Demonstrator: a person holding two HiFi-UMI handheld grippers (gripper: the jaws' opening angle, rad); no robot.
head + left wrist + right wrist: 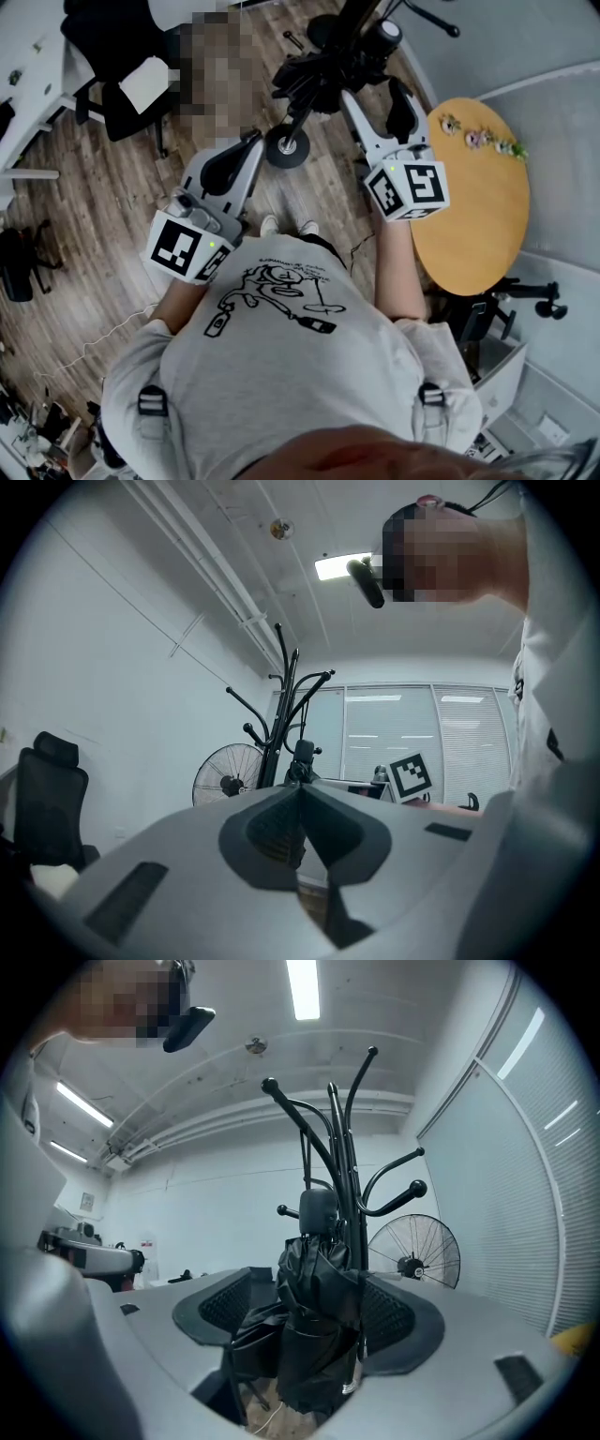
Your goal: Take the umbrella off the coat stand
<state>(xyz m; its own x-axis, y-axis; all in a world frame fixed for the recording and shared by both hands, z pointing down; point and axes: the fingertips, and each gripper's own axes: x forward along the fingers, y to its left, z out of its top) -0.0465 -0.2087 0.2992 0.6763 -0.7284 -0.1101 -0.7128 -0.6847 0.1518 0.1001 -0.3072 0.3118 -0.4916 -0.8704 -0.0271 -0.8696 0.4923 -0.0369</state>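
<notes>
Now the umbrella (314, 1279) hangs between the spread jaws of the right gripper (309, 1314).
It hides the low part of the coat stand (339, 1147); the left gripper (300, 829) is pressed together.

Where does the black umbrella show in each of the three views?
Head view: umbrella at top centre.
Left gripper view: small dark shape at centre, just above the shut jaws.
Right gripper view: centre, between the open jaws.
Shared landmark: coat stand.

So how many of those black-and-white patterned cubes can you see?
2. The left cube sits on the left tool, lower left in the head view. The right cube sits on the right tool, beside the round wooden table.
</notes>
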